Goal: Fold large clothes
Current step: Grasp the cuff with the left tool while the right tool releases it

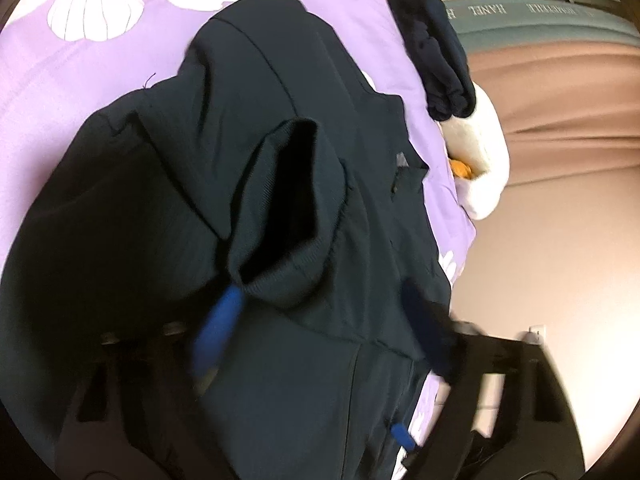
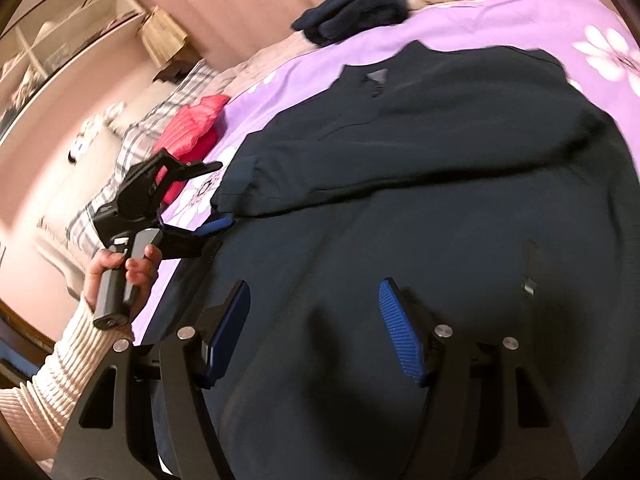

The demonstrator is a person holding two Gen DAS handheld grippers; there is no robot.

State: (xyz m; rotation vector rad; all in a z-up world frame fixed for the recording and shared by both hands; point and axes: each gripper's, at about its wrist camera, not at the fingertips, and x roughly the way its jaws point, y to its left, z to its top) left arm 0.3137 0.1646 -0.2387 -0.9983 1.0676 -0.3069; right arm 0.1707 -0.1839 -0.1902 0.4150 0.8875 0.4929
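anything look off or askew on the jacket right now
The dark jacket lies fairly flat on the purple floral bedspread, but one sleeve cuff is not flat: it stands open like a tube by the left gripper, next to one blue finger pad. The folded sleeve crosses the body at a slant. No damage visible.

Right gripper (image 2: 314, 332) low centre of its own view, jaws apart, nothing between; left gripper (image 2: 216, 196) mid-left, gripped by a hand (image 2: 120, 276) in a ribbed sleeve (image 2: 60, 372).
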